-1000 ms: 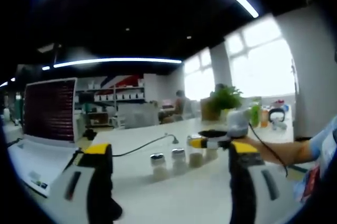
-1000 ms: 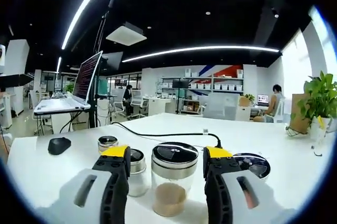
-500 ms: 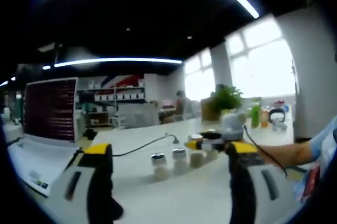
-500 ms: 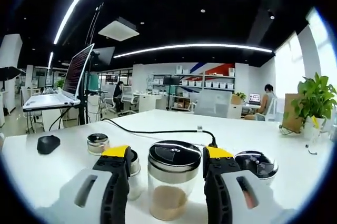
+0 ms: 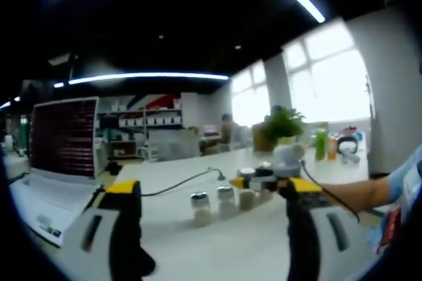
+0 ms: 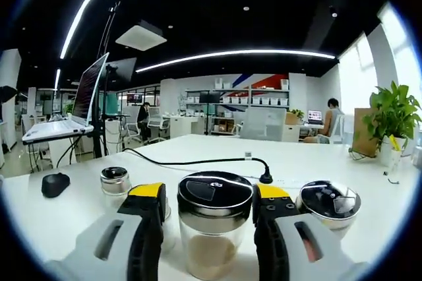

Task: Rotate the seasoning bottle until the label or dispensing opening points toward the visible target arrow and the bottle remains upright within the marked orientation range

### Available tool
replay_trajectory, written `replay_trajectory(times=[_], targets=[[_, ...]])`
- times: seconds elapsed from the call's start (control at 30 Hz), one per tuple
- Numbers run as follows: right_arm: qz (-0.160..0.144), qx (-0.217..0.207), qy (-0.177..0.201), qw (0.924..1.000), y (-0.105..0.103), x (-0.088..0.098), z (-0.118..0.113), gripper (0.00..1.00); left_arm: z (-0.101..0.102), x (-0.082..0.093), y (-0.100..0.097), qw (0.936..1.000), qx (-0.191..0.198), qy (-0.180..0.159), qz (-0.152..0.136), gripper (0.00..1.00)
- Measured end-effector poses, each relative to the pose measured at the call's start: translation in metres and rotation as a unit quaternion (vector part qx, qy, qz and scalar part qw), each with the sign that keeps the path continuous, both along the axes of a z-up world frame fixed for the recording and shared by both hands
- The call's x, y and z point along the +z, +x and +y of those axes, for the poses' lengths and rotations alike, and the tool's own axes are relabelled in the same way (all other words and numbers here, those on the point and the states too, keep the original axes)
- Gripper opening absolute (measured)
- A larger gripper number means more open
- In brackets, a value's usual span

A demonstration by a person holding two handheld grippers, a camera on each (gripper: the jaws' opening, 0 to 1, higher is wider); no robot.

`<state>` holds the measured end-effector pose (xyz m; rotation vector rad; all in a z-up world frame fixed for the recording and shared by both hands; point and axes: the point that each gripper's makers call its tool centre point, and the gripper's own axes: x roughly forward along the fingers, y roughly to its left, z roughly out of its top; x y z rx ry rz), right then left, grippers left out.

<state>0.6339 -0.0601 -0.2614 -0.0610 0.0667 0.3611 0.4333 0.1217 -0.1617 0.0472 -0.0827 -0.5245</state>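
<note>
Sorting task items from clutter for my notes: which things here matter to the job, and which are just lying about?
Job: seasoning bottle between the right gripper jaws.

Lying about: other seasoning jars, mouse, black cable, laptop, potted plant.

Right tool (image 6: 208,212) jaws stand parted; left tool (image 5: 211,195) jaws wide apart.

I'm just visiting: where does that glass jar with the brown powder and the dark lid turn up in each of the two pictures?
Left gripper view: the seasoning jar stands far off, right of centre, third in the row of jars, at the right gripper.
Right gripper view: the jar is bottom centre, between that gripper's yellow-tipped fingers.
Shared landmark: the black cable on the white table.
</note>
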Motion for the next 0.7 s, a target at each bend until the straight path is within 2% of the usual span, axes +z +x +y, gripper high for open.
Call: replay_trajectory(times=[0.13, 0.27, 0.37, 0.47, 0.57, 0.7], targets=[[-0.012, 0.008, -0.016, 0.9998, 0.003, 0.001, 0.005, 0.57, 0.001, -0.001, 0.001, 1.0000, 0.001, -0.001, 0.003, 0.96], [-0.017, 0.004, -0.023, 0.9996, 0.004, 0.001, 0.004, 0.55, 0.002, -0.001, 0.002, 1.0000, 0.002, -0.003, 0.002, 0.96], [-0.018, 0.000, -0.011, 0.9998, 0.006, 0.003, 0.001, 0.51, 0.003, -0.001, 0.002, 1.0000, 0.003, -0.004, 0.003, 0.96], [-0.022, -0.002, -0.015, 0.9996, 0.009, 0.002, -0.001, 0.48, 0.004, -0.001, 0.002, 1.0000, 0.002, -0.004, 0.002, 0.96], [-0.016, 0.004, 0.013, 0.9998, 0.011, 0.002, -0.003, 0.45, 0.004, -0.001, 0.003, 1.0000, 0.001, -0.006, 0.004, 0.96], [-0.018, 0.005, 0.007, 0.9998, 0.010, 0.002, -0.002, 0.45, 0.004, -0.003, 0.004, 0.9999, 0.001, -0.007, 0.008, 0.96]])
